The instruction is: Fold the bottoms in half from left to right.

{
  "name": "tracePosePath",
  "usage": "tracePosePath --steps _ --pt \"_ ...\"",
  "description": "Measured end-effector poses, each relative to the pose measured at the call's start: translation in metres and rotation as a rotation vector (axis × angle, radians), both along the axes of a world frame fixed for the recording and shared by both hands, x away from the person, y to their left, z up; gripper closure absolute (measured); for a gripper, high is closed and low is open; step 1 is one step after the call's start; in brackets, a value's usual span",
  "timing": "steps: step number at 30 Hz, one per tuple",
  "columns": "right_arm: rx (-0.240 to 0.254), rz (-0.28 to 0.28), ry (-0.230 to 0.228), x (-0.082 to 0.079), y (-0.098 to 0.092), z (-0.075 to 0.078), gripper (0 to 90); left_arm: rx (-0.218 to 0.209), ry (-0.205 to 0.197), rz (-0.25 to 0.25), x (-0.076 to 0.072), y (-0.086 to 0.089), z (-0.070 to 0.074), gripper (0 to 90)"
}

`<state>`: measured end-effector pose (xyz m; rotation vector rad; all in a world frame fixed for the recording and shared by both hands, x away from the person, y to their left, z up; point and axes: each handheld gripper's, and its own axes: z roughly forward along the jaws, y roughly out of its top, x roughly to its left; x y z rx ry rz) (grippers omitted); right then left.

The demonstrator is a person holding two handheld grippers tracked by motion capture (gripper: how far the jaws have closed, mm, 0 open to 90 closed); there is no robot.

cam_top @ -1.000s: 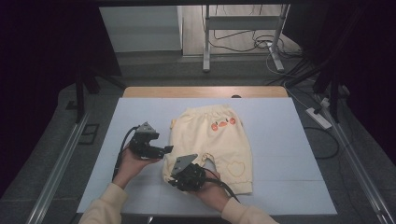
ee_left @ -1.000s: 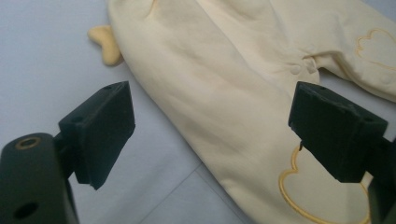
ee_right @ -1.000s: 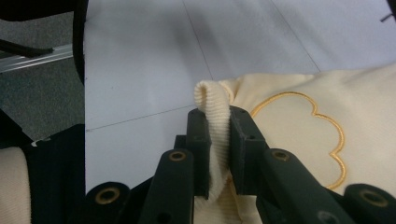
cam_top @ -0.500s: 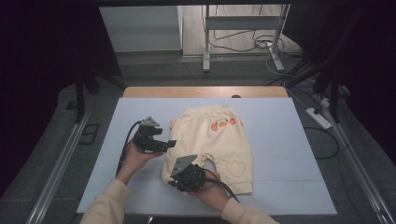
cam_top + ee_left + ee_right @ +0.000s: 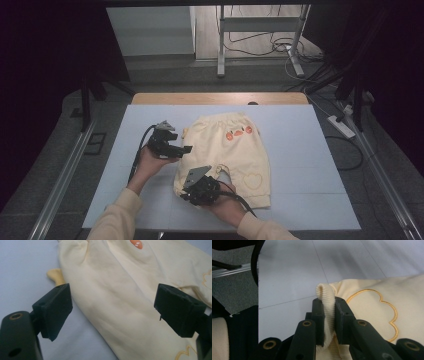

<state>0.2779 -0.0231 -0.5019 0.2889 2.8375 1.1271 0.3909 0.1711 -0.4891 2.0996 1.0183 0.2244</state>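
Pale yellow shorts (image 5: 240, 150) with small orange prints (image 5: 238, 132) lie flat on the light blue table (image 5: 310, 150). My left gripper (image 5: 186, 149) hovers at their left edge, open, with the cloth (image 5: 112, 272) lying below the wide gap between its jaws (image 5: 115, 310). My right gripper (image 5: 192, 192) sits at the near left corner of the shorts. In the right gripper view it (image 5: 328, 307) is shut on the ribbed cuff (image 5: 325, 293), which stands up between the pads beside a gold embroidered outline (image 5: 387, 312).
The wooden table edge (image 5: 220, 98) runs along the back. A power strip (image 5: 341, 126) and cables (image 5: 280, 47) lie on the floor to the right and behind. Metal rails (image 5: 65, 170) flank the table. Bare tabletop lies on the left and right of the shorts.
My left gripper has moved a little away from the person and rightward, toward the shorts' left edge. The right gripper has kept still with the cuff in it.
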Motion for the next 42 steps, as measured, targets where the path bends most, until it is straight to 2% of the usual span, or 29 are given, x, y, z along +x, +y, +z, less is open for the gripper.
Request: tracePosePath --steps 3,17,22,29,37,42 --pt "0.005 -0.001 0.005 0.0 0.0 0.0 79.0 0.009 0.008 0.007 0.005 -0.001 -0.002 15.3" --pt "-0.004 -0.004 0.006 -0.001 0.001 -0.003 79.0 0.0 0.022 0.031 0.026 0.001 -0.007 18.9" --pt "-0.001 -0.004 0.007 -0.001 0.001 -0.003 79.0 0.019 0.037 0.036 0.036 -0.001 -0.012 19.8" --pt "-0.003 -0.002 0.009 -0.001 0.0 -0.004 79.0 0.023 0.05 0.032 0.047 -0.005 -0.019 20.3" --pt "-0.007 -0.001 0.01 0.0 0.0 -0.003 79.0 0.032 0.073 0.034 0.054 -0.008 -0.029 20.5" --pt "0.002 -0.001 0.011 -0.001 0.0 -0.004 78.9 0.026 0.069 0.052 0.055 -0.01 -0.03 21.8"
